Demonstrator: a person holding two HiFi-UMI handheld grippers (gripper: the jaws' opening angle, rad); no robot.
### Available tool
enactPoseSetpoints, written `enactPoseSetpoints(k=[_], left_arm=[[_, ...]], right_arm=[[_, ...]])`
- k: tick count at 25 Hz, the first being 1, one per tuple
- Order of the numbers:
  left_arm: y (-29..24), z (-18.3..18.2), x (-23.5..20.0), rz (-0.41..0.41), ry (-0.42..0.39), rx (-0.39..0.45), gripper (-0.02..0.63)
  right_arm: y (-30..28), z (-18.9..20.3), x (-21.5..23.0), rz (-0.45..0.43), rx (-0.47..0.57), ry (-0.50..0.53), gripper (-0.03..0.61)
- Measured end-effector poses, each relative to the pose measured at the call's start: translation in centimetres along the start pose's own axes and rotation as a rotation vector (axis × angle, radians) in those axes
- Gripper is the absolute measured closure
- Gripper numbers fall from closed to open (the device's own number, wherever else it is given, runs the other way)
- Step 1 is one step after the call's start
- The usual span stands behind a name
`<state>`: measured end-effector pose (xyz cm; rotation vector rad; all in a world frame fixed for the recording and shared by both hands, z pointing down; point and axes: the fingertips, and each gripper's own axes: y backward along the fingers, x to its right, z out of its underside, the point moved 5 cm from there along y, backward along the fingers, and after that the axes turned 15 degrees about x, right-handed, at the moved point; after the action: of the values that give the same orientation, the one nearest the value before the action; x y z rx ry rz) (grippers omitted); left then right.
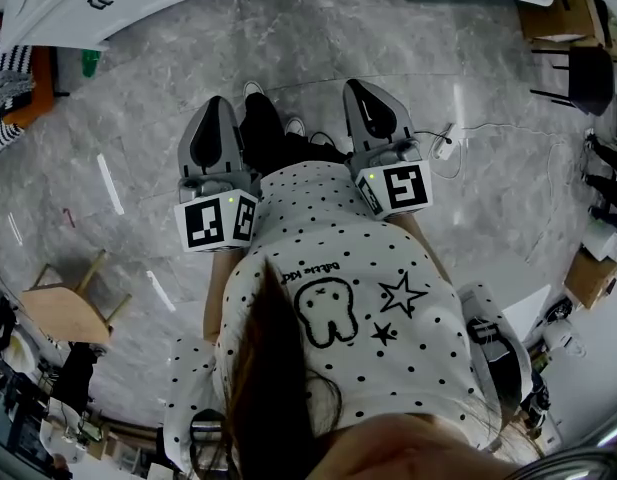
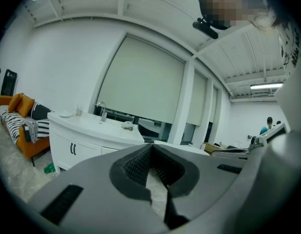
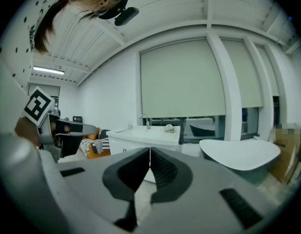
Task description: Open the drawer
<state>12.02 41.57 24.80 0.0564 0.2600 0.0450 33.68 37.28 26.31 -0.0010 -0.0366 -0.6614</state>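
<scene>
**A:** Drawer: which way from the fingers?

**B:** Somewhere in the white cabinet [image 1: 83,8], up in the left corner of the head view, across a stretch of marble floor [image 1: 318,38]. Well out of reach. Cannot tell drawer front from door front at this range.

**A:** And the fingers themselves?

**B:** Left gripper [image 1: 217,103]: clenched, pads meeting, nothing between. Right gripper [image 1: 360,88]: likewise pressed together and empty. Both carried close to the torso, pointing forward.

**A:** Seen along the jaws?

**B:** In the left gripper view, off to the left of the closed tips: white counter with a tap on top, and a pair of dark upright handles [image 2: 72,148] on the near front. In the right gripper view, almost dead ahead, just above the tips and looking farther off.

**A:** Nearer hand, then?

**B:** Left, by a little, going by the cabinet's side of the room. Long front slanting across that corner rather than facing squarely. Probably calls for a walk forward and leftward first. Then a square approach to the front, with jaws parted before any pull on a handle.
</scene>
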Motion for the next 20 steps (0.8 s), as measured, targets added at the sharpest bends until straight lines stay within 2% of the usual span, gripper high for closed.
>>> enactPoseSetpoints(k=[4, 8, 14, 20], left_arm=[[-2.2, 0.2, -2.0, 0.010, 0.017, -0.009, 0.609], [-4.9, -1.1, -3.8, 0.012, 0.032, -0.010, 0.609], [-11.6, -1.9, -10.2, 0.041, 0.029, -0.012, 0.609], [-13.4, -3.5, -10.6, 0.055, 0.025, 0.002, 0.609]], right_arm=[[-2.7, 0.7, 0.0, 0.013, -0.024, 0.003, 0.565], [-5.9, -0.5, -0.1, 0.018, -0.035, 0.009, 0.565], [-14.7, -0.3, -0.7, 0.038, -0.022, 0.028, 0.565], [-16.0, -1.6, -0.3, 0.067, -0.004, 0.025, 0.565]])
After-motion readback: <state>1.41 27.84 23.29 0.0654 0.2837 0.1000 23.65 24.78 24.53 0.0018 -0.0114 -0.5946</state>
